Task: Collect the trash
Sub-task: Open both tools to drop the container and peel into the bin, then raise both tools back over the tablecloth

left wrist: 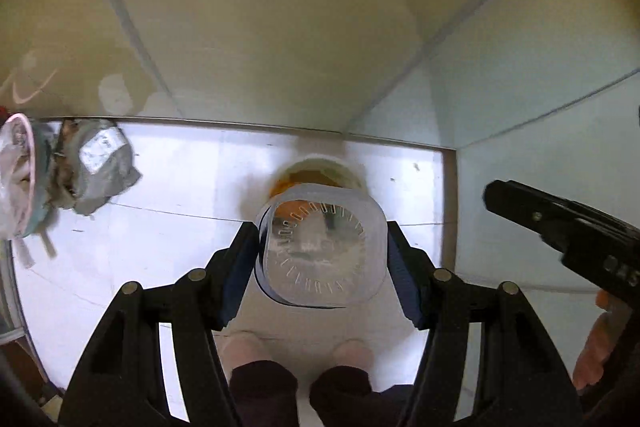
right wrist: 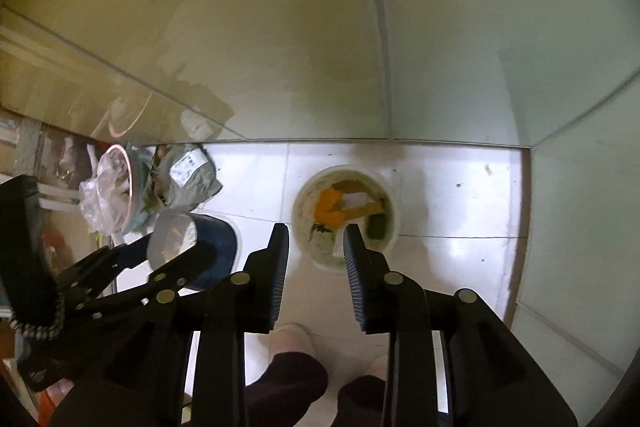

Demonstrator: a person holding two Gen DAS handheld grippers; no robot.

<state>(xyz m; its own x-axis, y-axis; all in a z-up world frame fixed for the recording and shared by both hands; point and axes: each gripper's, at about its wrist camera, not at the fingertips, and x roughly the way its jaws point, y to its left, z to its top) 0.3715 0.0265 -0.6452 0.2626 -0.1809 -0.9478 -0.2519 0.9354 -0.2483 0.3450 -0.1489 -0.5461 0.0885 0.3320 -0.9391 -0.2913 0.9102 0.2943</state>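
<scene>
Trash bin (right wrist: 346,217), round and white, stands on a pale tiled floor (right wrist: 452,255) close to the wall, seen from above through two handheld grippers. The bin already holds scraps: something orange, a white piece, a brown piece and something dark green.

The left gripper (left wrist: 322,251) pinches a clear plastic container (left wrist: 324,251) with a dark blue band, one finger pressed against each side. In the left view its see-through base faces the camera and it hangs directly above the bin's mouth, part of the rim showing behind it. In the right view it seems to sit a little to the bin's left, so its exact place over the opening is hard to judge.

The right gripper (right wrist: 316,259) holds nothing; its blue-padded fingers are spread apart, hovering over the near edge of the bin.

Off to the left, well apart from the bin, a crumpled grey parcel bag (right wrist: 188,179) and a pink-rimmed bowl (right wrist: 120,187) stuffed with clear plastic wrap lie on the floor, touching each other.

The task looks partly done: some trash is in, the container is not yet dropped, and the bag and bowl are left to collect
</scene>
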